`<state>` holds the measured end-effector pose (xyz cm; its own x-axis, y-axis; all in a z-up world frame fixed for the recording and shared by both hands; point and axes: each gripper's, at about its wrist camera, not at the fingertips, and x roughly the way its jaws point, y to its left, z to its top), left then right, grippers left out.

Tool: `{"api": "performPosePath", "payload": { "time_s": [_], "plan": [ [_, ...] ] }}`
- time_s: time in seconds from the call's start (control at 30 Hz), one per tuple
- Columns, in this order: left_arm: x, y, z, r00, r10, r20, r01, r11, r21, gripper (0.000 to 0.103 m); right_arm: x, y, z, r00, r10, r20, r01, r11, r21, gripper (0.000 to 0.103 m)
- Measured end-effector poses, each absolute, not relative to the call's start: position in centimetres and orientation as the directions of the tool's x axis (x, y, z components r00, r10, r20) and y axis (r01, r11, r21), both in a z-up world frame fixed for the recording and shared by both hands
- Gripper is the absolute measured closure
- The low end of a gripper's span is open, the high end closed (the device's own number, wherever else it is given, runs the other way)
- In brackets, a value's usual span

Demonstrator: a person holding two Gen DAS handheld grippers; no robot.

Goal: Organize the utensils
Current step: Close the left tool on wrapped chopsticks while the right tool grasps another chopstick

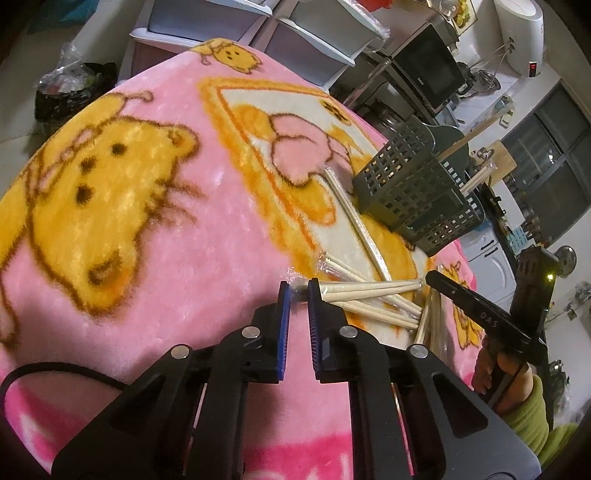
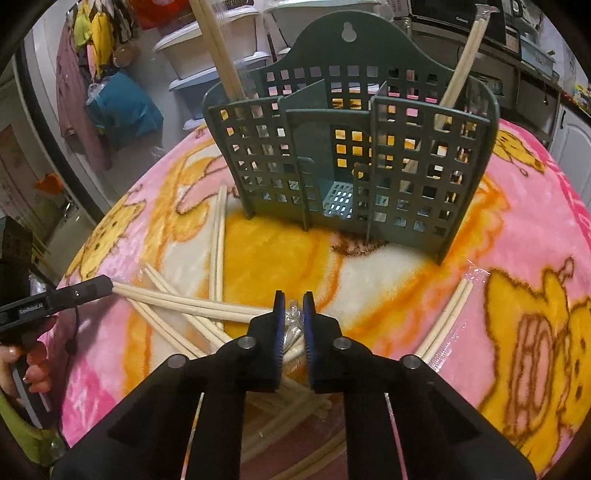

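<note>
A green slotted utensil holder (image 2: pixel 351 162) stands on the pink blanket, seen also in the left wrist view (image 1: pixel 413 188); wrapped chopstick pairs stand in its left (image 2: pixel 218 44) and right (image 2: pixel 461 62) compartments. Several wrapped chopstick pairs lie crossed on the blanket (image 2: pixel 184 302), (image 1: pixel 373 291). My left gripper (image 1: pixel 297 286) has its jaws narrowly apart around the crinkled wrapper end of one pair. My right gripper (image 2: pixel 293 301) has its jaws narrowly apart around the plastic wrapper of another pair (image 2: pixel 291 332).
One chopstick pair (image 2: pixel 447 317) lies apart at the right, another (image 2: pixel 218 236) beside the holder's left. Storage drawers (image 1: pixel 288 26) and a microwave (image 1: pixel 428 66) stand beyond the table. A bin bag (image 1: pixel 70 92) sits on the floor.
</note>
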<state>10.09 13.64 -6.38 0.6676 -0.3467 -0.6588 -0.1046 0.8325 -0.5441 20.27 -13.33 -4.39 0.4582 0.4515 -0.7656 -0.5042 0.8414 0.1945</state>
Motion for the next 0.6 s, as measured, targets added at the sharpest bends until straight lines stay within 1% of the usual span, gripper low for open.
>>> {"api": "performPosePath", "payload": {
  "time_s": [0.23, 0.6],
  "plan": [
    [10.2, 13.4, -5.2, 0.687, -0.355, -0.634, -0.075, 0.833, -0.548, 0.099, 20.2, -15.5, -3.0, 0.485, 0.497, -0.719, -0.463, 0.844, 0.271, 0.096],
    [10.4, 11.9, -1.5, 0.725, -0.386, -0.570, 0.016, 0.837, -0.547, 0.100, 19.7, -18.4, 1.3, 0.578, 0.527, -0.623, -0.445, 0.844, 0.300, 0.097]
  ]
}}
